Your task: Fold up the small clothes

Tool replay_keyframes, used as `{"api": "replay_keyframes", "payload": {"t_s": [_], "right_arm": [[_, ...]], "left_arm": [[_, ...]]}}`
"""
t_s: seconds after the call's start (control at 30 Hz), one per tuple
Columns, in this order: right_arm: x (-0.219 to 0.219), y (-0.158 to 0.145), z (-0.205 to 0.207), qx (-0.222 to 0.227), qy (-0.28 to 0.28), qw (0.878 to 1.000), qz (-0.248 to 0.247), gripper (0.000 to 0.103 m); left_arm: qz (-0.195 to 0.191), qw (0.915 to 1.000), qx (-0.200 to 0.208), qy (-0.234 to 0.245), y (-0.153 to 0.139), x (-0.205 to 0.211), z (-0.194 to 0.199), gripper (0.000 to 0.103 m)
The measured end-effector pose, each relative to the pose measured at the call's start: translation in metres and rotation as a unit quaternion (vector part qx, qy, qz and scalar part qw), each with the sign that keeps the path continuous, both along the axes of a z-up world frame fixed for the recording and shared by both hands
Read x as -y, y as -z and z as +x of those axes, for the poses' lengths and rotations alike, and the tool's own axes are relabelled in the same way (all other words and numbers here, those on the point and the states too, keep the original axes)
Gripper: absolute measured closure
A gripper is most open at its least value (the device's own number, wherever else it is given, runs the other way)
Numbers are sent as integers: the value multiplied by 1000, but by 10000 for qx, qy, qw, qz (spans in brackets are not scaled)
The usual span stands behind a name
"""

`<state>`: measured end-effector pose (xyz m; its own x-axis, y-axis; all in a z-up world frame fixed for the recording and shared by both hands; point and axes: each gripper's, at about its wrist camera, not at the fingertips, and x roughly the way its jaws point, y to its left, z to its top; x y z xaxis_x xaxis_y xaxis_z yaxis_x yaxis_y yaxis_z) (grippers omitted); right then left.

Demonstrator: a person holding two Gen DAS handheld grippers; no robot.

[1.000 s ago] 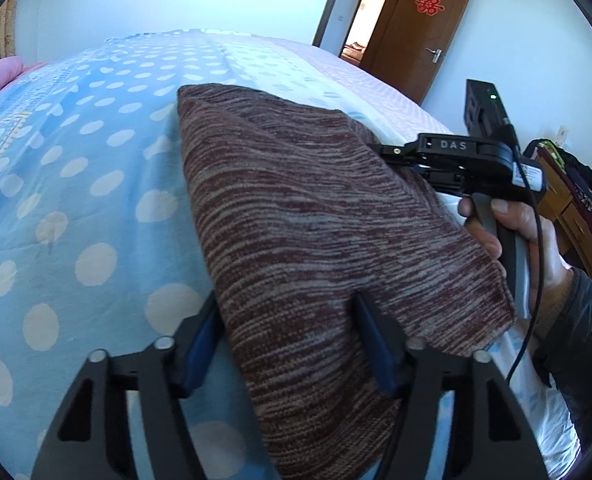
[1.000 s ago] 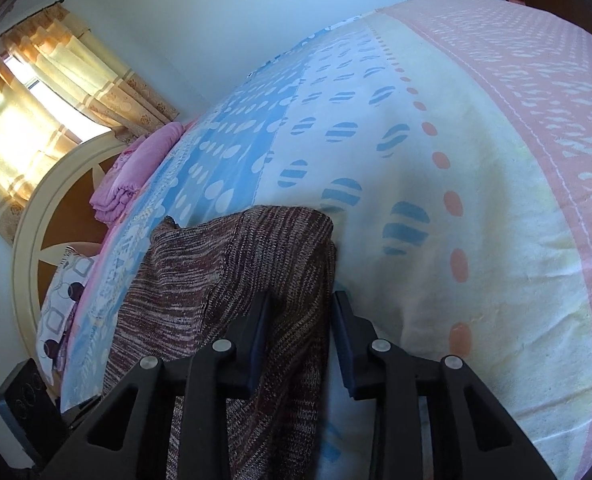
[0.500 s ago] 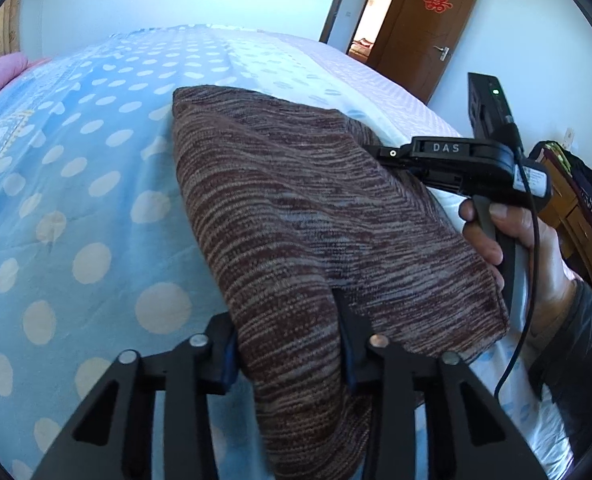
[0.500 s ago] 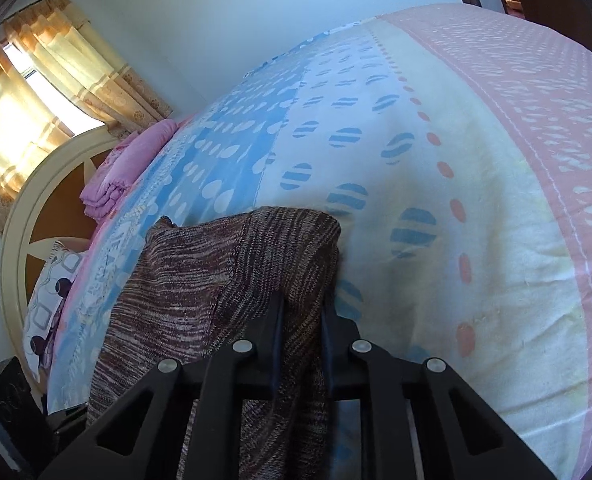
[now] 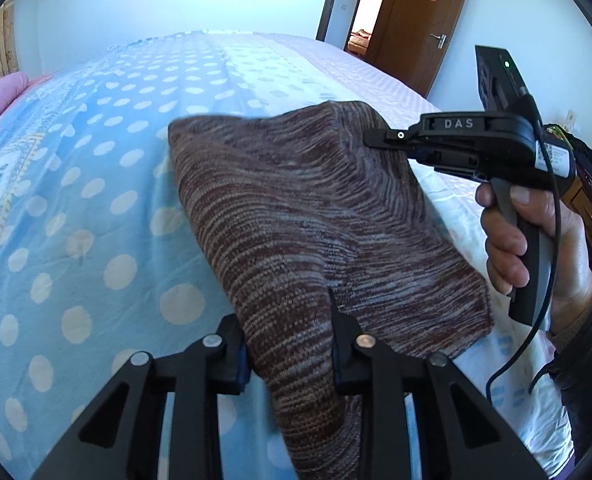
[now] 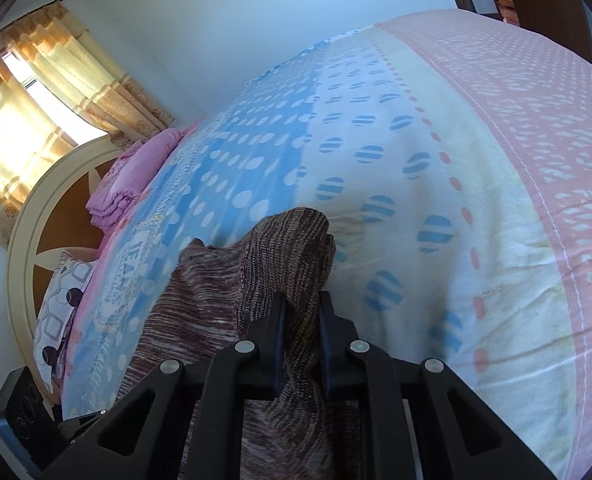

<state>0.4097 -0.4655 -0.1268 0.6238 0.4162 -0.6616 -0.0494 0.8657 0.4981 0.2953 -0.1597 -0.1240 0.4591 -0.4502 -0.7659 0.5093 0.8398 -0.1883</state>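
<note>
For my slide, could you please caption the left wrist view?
Both claws lift a brown knit garment above the bed.

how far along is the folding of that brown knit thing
Early to midway, as far as the views show. Done: both tools are clamped on the brown knit garment, the left tool at a near corner and the right tool on a bunched edge. In hand: that edge is raised off the polka-dot bedspread, seemingly mid-fold. Left: laying it flat and any further folds; no finished neat fold shows.

The big bed (image 5: 95, 208) has a dotted blue sheet, with a pink folded blanket (image 6: 135, 176) at ten o'clock.
</note>
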Motion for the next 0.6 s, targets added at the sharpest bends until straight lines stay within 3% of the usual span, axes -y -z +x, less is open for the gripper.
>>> {"api": "replay_keyframes", "payload": {"t_s": [0.6], "right_arm": [[-72, -19, -51, 304, -445, 9974, 486, 89]], "left_arm": [[4, 9990, 308, -318, -21, -68, -50, 74]]}}
